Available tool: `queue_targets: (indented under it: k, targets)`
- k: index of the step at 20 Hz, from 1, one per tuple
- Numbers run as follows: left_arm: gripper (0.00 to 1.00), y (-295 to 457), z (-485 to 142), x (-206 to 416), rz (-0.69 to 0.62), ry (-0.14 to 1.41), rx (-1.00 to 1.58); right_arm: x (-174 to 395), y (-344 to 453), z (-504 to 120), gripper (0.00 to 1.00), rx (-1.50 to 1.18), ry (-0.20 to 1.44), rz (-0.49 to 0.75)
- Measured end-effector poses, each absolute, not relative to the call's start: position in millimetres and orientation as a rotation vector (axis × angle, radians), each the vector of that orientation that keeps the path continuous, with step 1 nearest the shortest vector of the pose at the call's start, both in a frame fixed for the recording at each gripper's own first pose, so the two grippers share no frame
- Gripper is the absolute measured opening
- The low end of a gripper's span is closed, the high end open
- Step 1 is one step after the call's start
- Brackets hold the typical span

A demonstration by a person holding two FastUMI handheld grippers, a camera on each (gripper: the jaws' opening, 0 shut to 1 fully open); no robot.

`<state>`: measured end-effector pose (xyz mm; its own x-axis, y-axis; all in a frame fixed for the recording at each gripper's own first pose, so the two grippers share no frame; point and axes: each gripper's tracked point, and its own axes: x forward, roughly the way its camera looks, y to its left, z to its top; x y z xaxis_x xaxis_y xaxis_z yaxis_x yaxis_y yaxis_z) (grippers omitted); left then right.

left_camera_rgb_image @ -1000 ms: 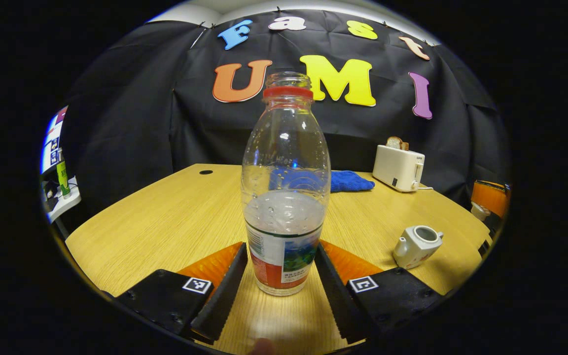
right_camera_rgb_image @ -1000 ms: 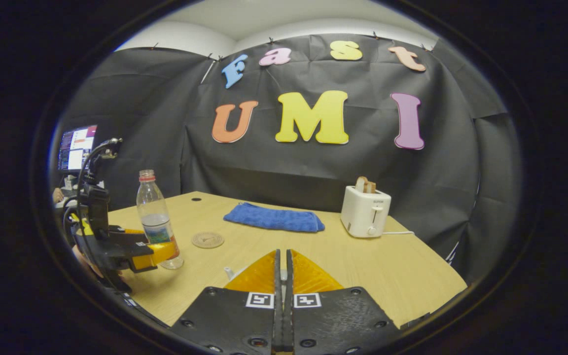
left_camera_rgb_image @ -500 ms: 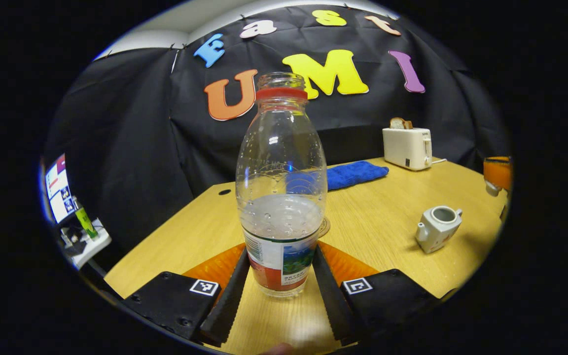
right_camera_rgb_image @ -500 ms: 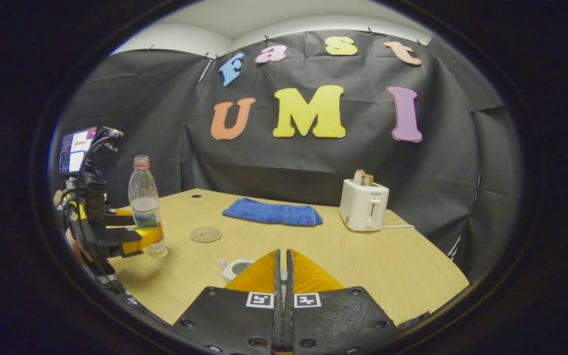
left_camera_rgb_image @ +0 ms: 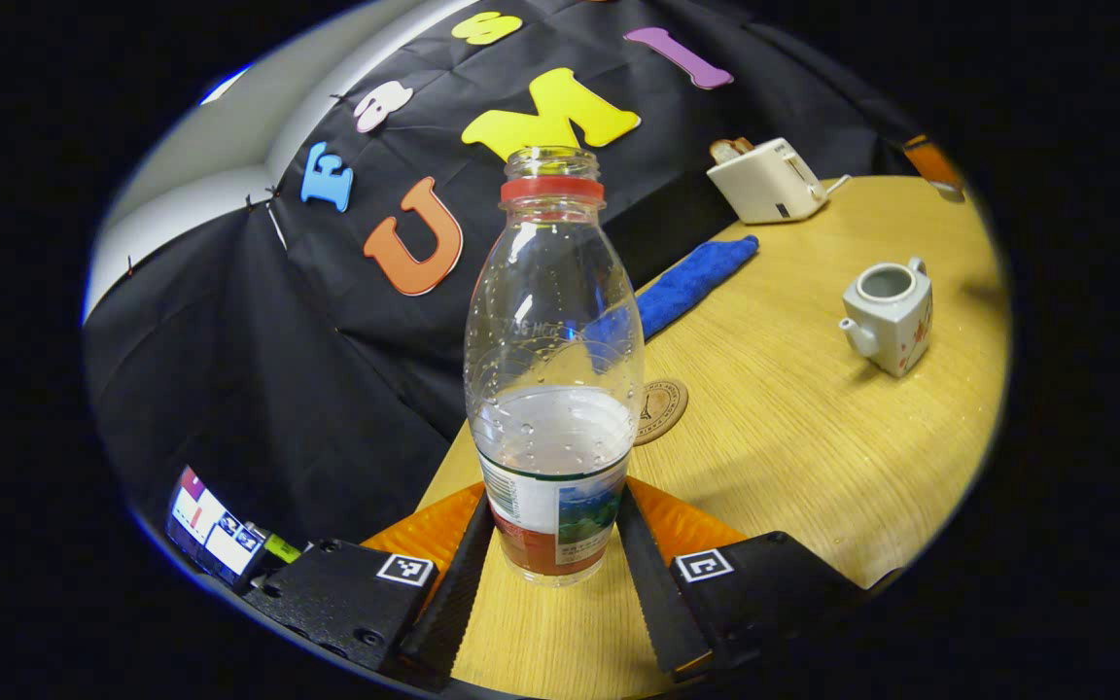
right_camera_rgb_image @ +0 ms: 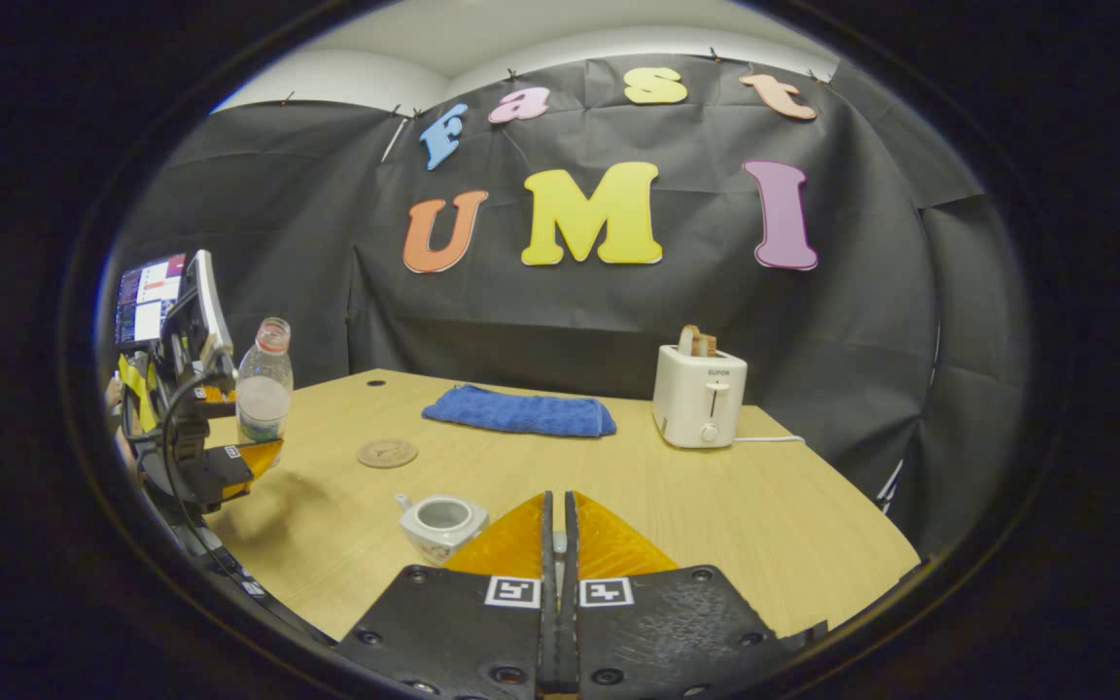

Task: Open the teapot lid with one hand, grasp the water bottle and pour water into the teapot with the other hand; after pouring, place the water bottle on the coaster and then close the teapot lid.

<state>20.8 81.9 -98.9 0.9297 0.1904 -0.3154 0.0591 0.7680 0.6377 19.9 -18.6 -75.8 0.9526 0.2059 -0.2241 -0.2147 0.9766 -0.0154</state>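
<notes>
**Bottle leaves the table and tips toward the open teapot**

The wooden table [right_camera_rgb_image: 618, 486] swings to a steep slant in the left gripper view, where a second ago it lay level: the hand holding the left gripper [left_camera_rgb_image: 552, 574] has rolled over, carrying the water bottle [left_camera_rgb_image: 554, 369] with it. In the right gripper view the bottle, which stood on the table a second ago, now hangs above it, near the table's left end, clamped low on its label between the left gripper's two fingers. It is uncapped and roughly a third full. The blue cloth [right_camera_rgb_image: 513, 412] and the toaster [right_camera_rgb_image: 699, 396] sit untouched at the back. The teapot [right_camera_rgb_image: 441, 523] stands lidless just ahead of the right gripper [right_camera_rgb_image: 557, 544], whose fingers are pressed together; whether they pinch the lid cannot be told. The coaster [right_camera_rgb_image: 387, 453] lies bare between bottle and teapot. Judging by this, the lift is done and the pour comes next, the bottle being well apart from the teapot's mouth.
</notes>
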Motion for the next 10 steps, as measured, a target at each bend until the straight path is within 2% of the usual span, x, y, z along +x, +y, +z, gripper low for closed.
queue_targets:
  k: [5,10]
  targets:
    - [0.74,71.1,-98.8,24.1,0.055,0.373,0.975,19.8,-34.8,-85.9,0.00,-0.029,0.243,0.198]
    - [0.74,62.6,-104.1,27.6,0.040,0.357,1.147,19.0,-48.7,-88.8,0.00,-0.045,0.238,0.176]
